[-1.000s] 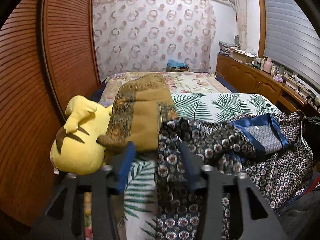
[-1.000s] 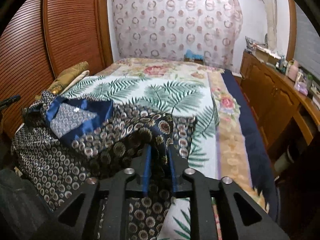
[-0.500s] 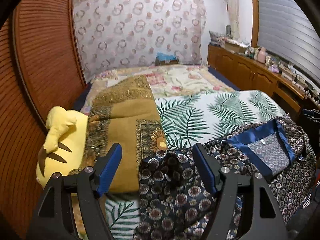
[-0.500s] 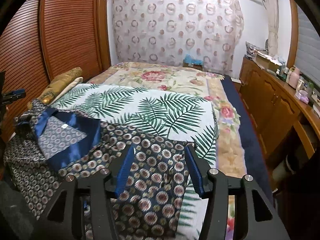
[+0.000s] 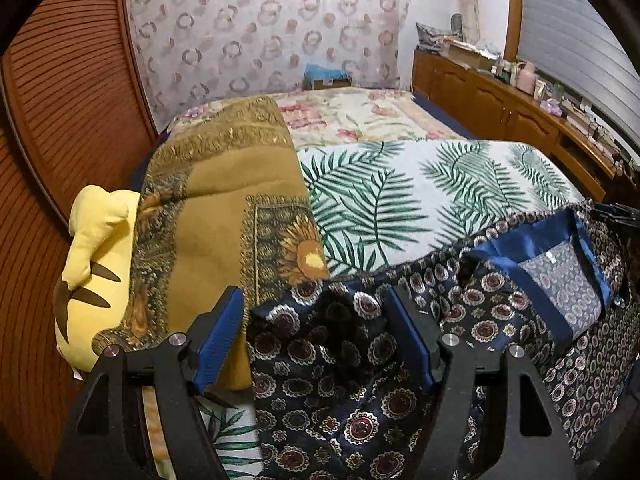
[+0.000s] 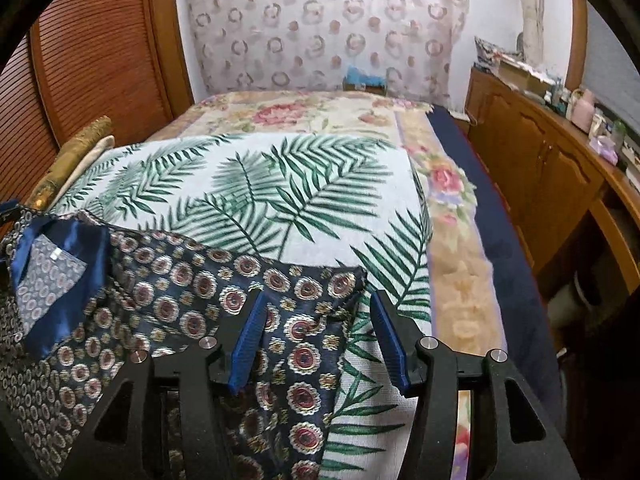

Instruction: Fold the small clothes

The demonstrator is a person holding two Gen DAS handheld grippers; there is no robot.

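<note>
A dark navy garment (image 5: pixel 492 304) with round medallion print and a blue satin collar (image 5: pixel 556 276) lies on the near part of the palm-leaf bed cover (image 5: pixel 400 200). My left gripper (image 5: pixel 316 320) is open over the garment's left corner, with rumpled cloth lying loose between the blue pads (image 5: pixel 220 336), which do not press on it. In the right wrist view the same garment (image 6: pixel 168 304) spreads to the left. My right gripper (image 6: pixel 316 312) is open above its right corner, the cloth lying flat under the pads (image 6: pixel 248 340).
A folded ochre blanket (image 5: pixel 216 208) and a yellow plush toy (image 5: pixel 96 264) lie left of the garment by the slatted wooden doors (image 5: pixel 68 92). Wooden cabinets (image 6: pixel 532 160) with small items run along the bed's right side. A floral cover (image 6: pixel 304 114) reaches the curtain.
The right gripper, shut on the garment's cloth a second ago, has let go and opened. The left gripper opened wider. Both moved down and back, and the garment now lies flatter on the bed.
</note>
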